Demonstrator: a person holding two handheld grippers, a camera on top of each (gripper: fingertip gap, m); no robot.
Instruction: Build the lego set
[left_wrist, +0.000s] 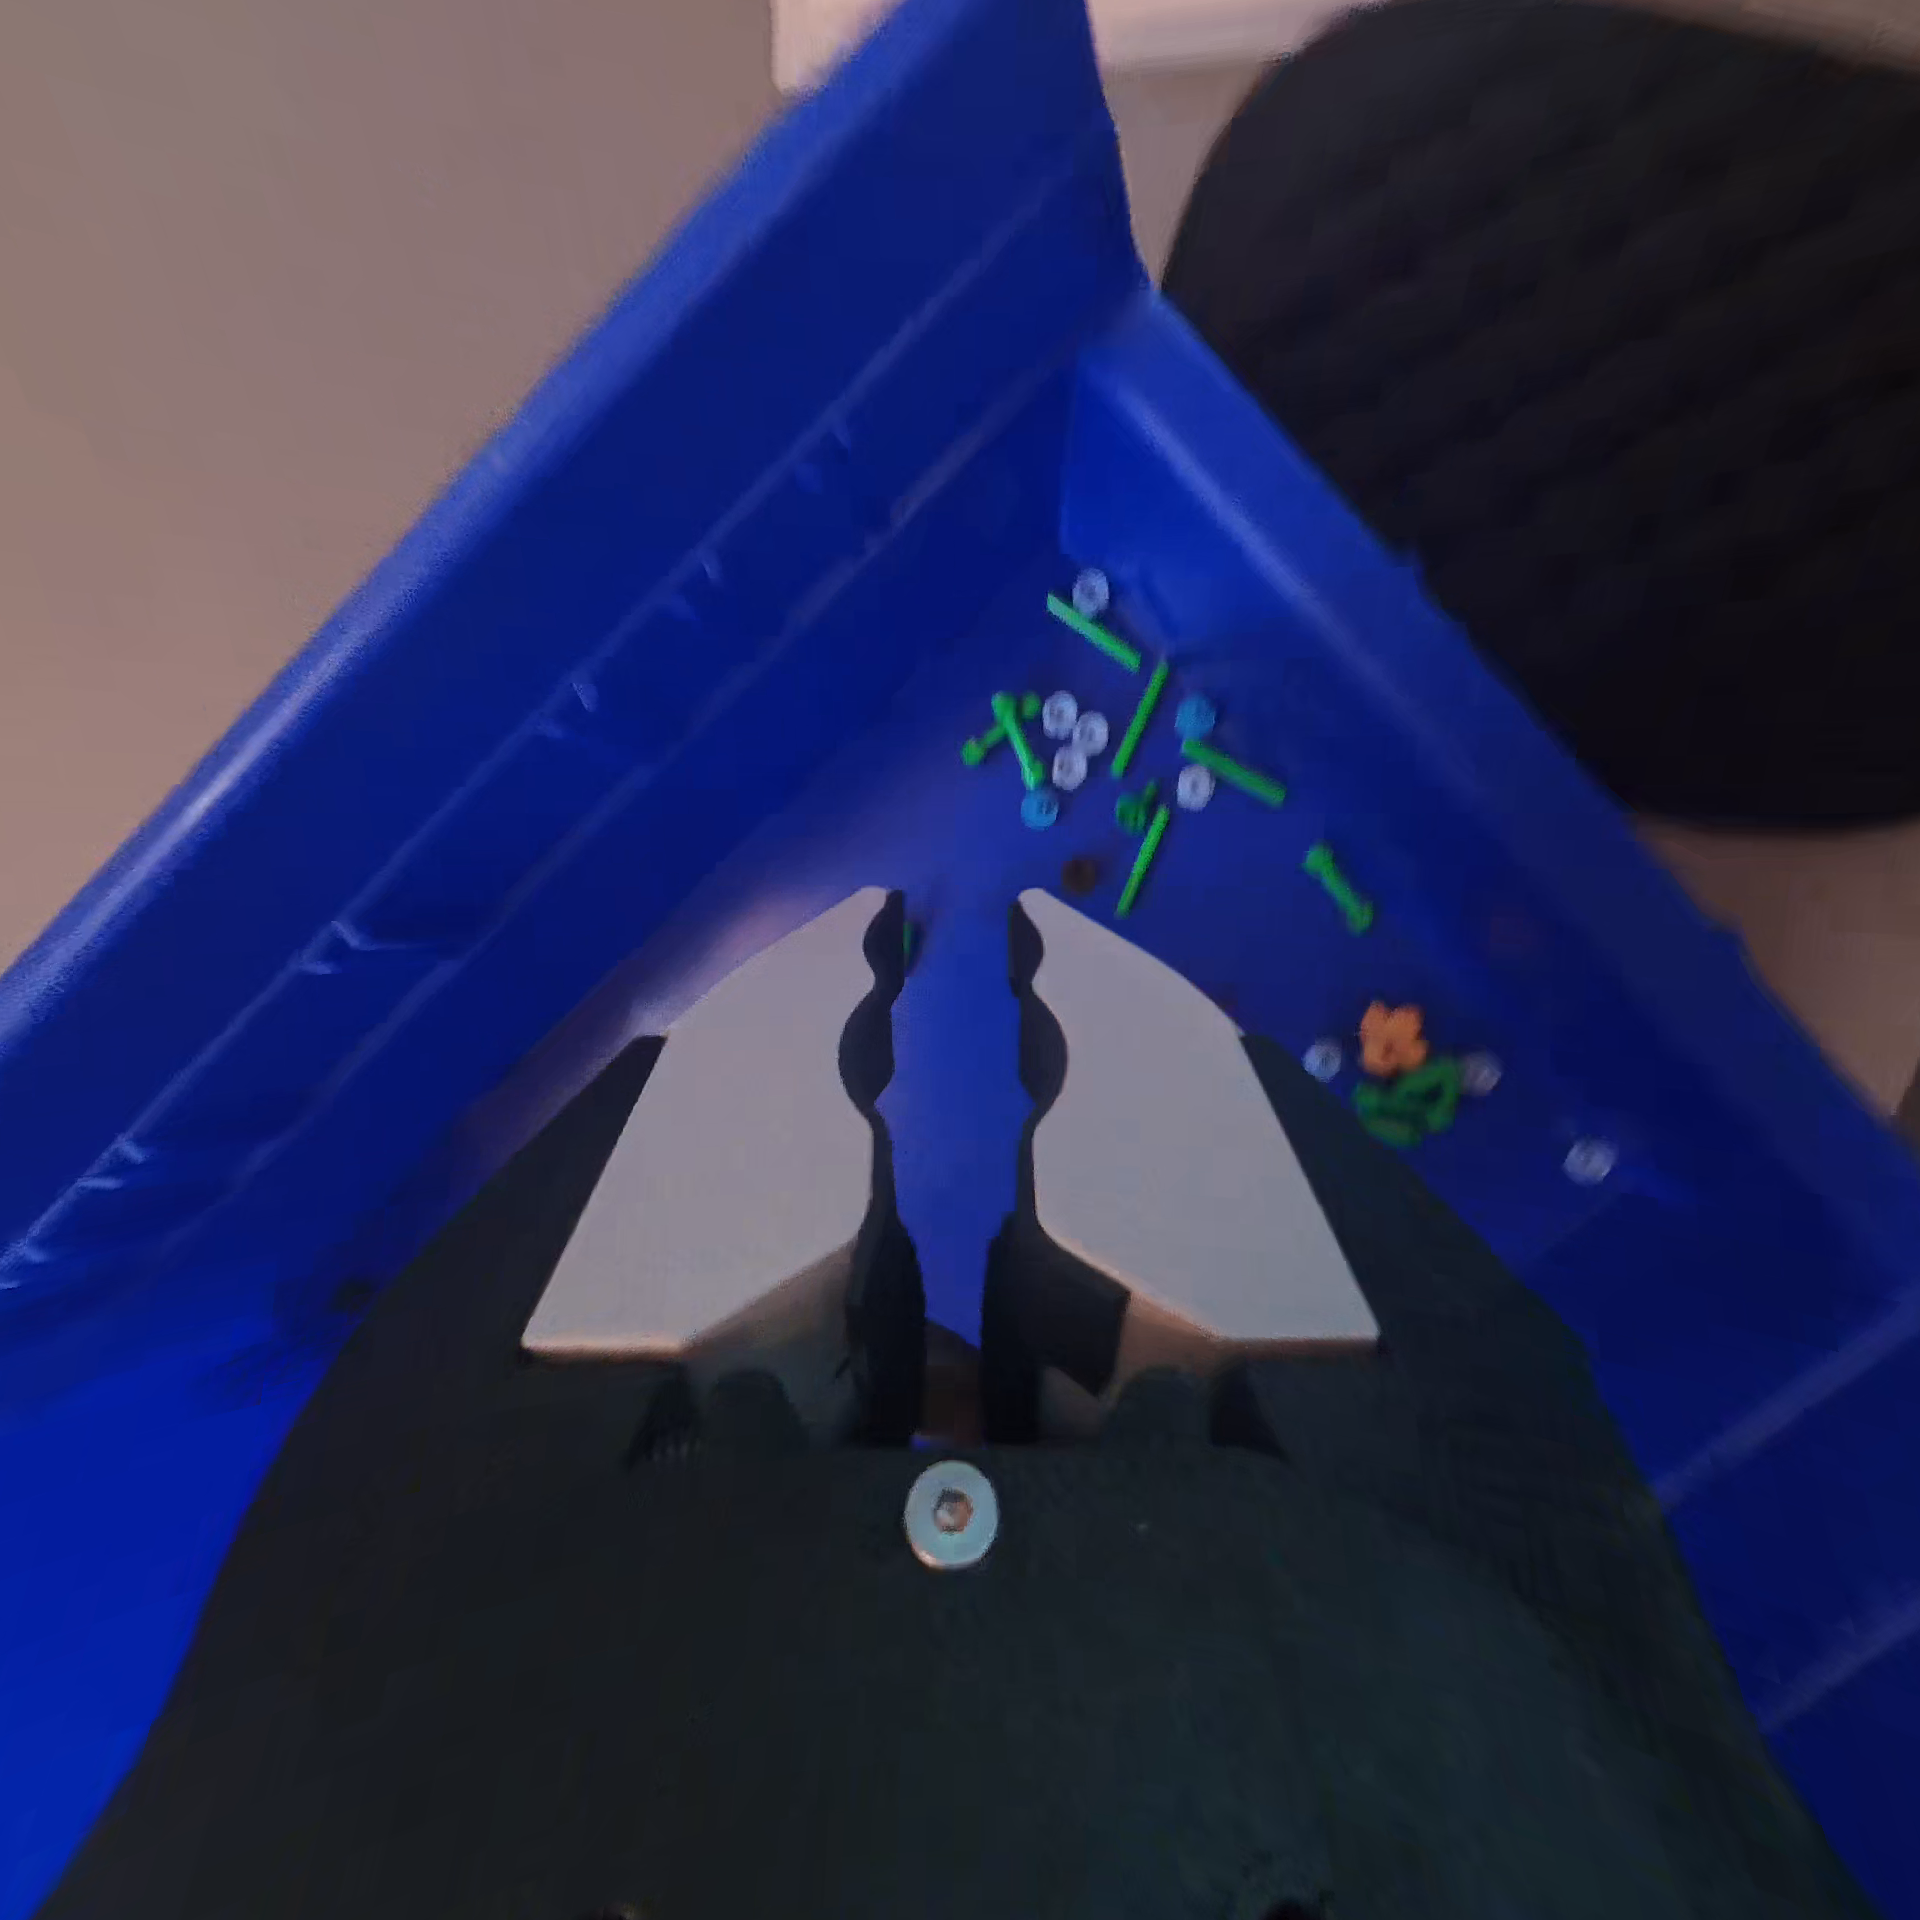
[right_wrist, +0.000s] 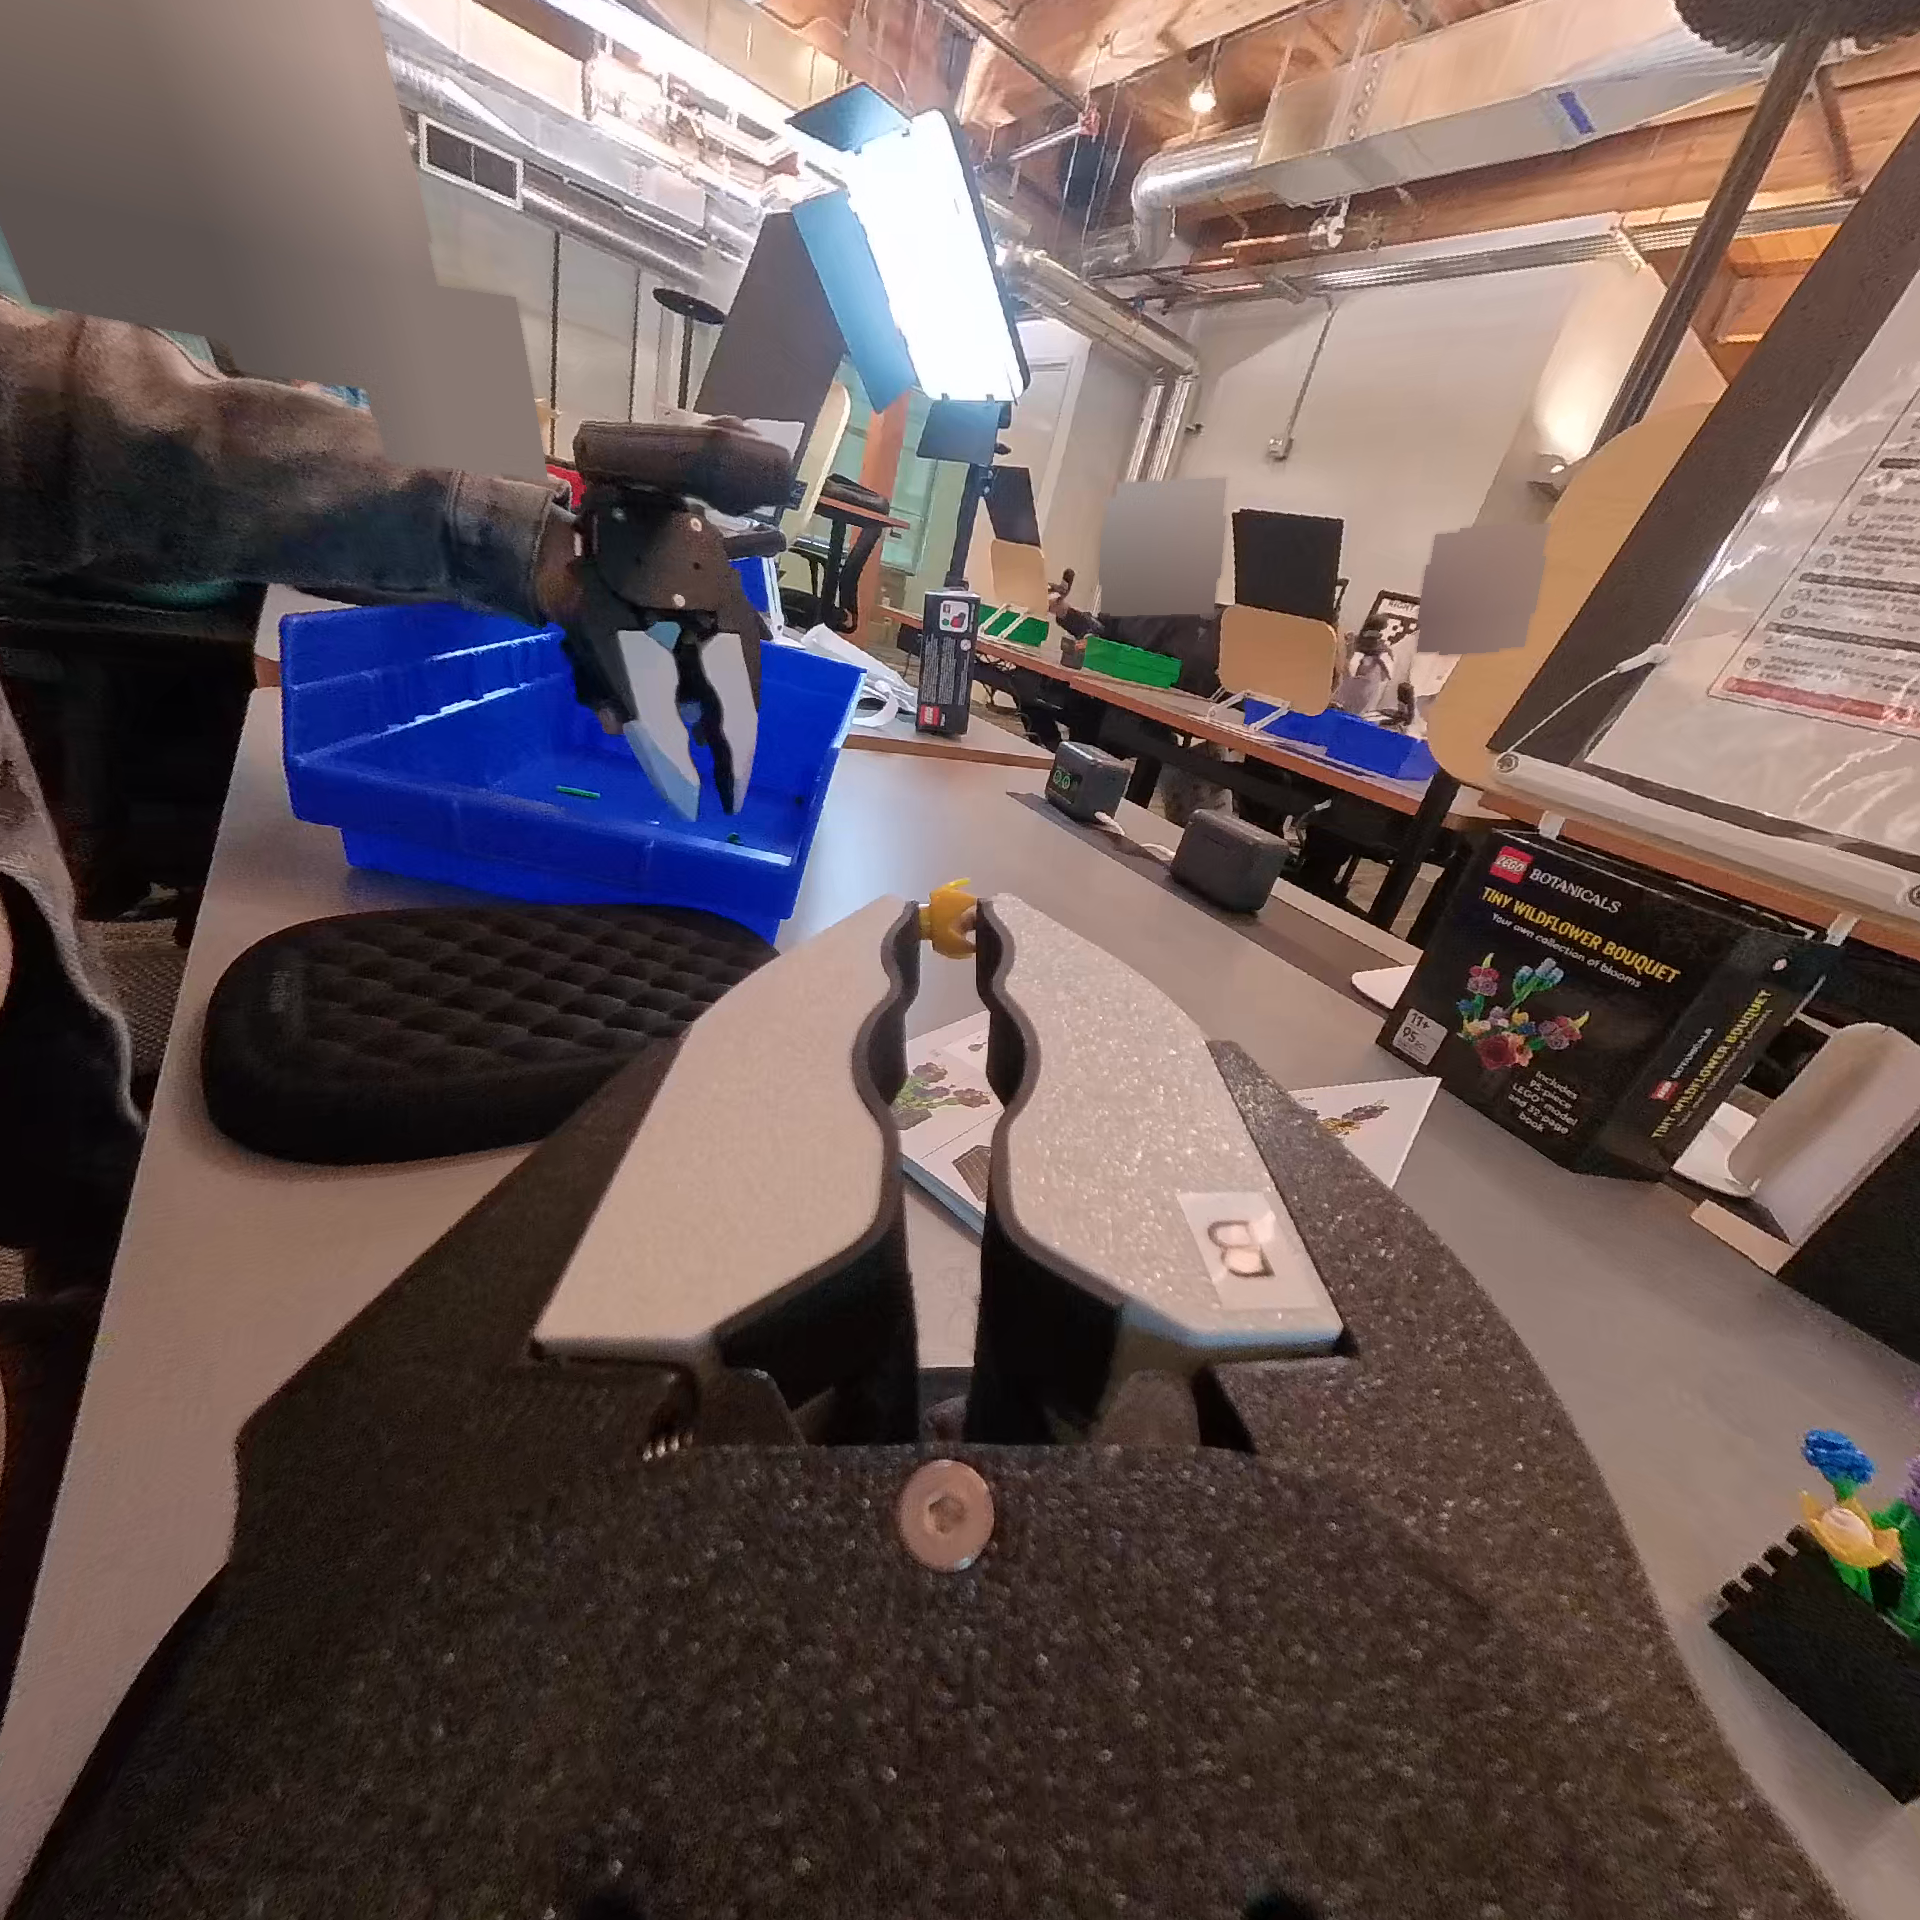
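Right gripper (right_wrist: 948, 920) is pinching a yellow piece (right_wrist: 948, 912) at its tips, while left gripper (left_wrist: 954, 914) is hanging unclenched and empty inside the blue bin (left_wrist: 623, 644).

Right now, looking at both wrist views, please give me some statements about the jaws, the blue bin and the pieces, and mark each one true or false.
1. The right gripper holds a small yellow piece at its tips. True.
2. The left gripper reaches into the blue bin. True.
3. The left gripper grips a green rod. False: its jaws stand slightly apart with nothing between them.
4. The bin is red. False: it is blue.
5. Green rods lie in the bin. True.
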